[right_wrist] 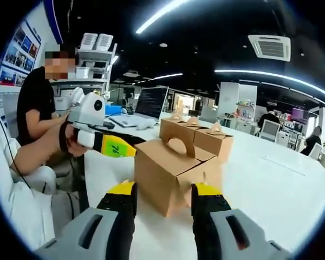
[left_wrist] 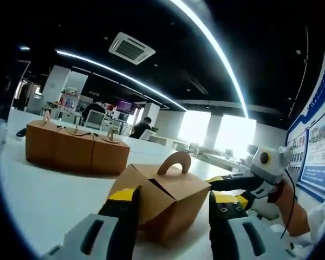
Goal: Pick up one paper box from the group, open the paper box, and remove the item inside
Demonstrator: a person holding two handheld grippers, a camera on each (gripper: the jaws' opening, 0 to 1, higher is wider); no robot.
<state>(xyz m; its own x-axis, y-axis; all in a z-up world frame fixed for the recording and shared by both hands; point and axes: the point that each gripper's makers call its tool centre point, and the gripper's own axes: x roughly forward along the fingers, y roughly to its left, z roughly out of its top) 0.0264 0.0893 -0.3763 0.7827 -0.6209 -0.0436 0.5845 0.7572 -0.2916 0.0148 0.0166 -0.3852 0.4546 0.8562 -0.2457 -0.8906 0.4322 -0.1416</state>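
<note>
nothing legible here. the wall posters [left_wrist: 318,149] carry lines of print, too small and blurred to make out. the left gripper [right_wrist: 115,146] has a dark mark on its yellow jaw, maybe digits, can't tell. the laptop screen [right_wrist: 150,102] shows text, unreadable.

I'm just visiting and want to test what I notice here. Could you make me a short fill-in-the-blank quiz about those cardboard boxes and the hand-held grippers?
1. The nearest paper box has a curved ____ on top.
2. Behind it, the other boxes stand together in a group of ____.
3. All the boxes rest on a ____ table.
4. The left hand-held gripper has its jaws ____, one on each side of the nearest box's corner.

Missing words: handle; three; white; open
</note>
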